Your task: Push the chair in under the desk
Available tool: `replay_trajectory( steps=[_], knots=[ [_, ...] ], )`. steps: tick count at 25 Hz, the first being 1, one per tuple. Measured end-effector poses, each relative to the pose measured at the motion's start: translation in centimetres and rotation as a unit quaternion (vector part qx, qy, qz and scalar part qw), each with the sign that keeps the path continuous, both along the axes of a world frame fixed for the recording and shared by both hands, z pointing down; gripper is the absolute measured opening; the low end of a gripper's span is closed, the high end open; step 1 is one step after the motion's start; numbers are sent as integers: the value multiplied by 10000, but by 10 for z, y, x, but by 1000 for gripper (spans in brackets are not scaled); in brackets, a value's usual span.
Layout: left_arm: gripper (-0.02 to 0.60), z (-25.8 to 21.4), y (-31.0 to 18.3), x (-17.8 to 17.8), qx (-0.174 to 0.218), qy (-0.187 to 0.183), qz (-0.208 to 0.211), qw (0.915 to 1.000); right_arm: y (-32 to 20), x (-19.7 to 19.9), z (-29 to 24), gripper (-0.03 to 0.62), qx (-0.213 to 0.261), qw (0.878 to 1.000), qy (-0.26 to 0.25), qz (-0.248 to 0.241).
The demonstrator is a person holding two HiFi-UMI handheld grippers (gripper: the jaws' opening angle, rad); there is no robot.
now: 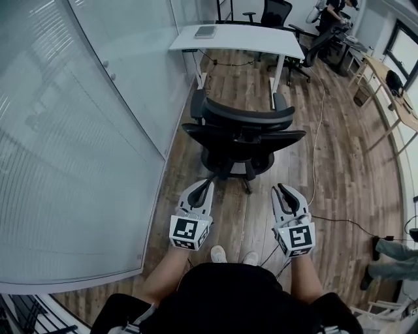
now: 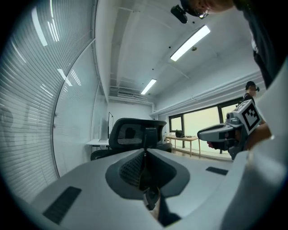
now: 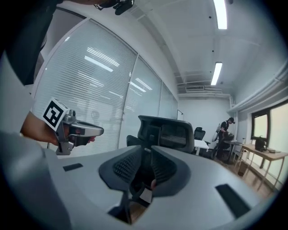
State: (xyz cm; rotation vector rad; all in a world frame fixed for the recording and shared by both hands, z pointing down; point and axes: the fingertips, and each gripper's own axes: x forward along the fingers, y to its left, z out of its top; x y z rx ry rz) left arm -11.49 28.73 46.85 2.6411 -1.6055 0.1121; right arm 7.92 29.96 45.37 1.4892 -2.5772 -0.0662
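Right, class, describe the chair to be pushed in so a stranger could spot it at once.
Follow the long glass wall on the left to the white desk at its far end. Before that desk, on the wooden floor, stands a black mesh-backed office chair. Unlike the black chair beyond the desk, it sits on the near side, pulled well out.

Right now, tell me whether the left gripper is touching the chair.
Apart. The head view shows the left gripper with its shut tips stopping short of the chair. The left gripper view shows the chair standing off ahead of the tips.
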Motion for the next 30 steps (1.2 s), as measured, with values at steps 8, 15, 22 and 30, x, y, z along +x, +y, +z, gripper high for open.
replay_trajectory(
  steps=[8, 15, 22, 30],
  knots=[
    [293, -1, -10, 0, 113, -755, 667, 9948, -7, -17, 6, 299, -76, 9977, 651, -169],
    [365, 15, -29, 0, 130, -1368, 854, 9868, -19, -23, 27, 395, -351, 9924, 1161, -205],
    [367, 29, -61, 0, 175, -2400, 802, 9673, -47, -13, 39, 397, -441, 9887, 1423, -175],
    [367, 22, -99, 13, 534, -3152, 731, 9447, -89, -4, 41, 402, -133, 9780, 2078, -149]
  ],
)
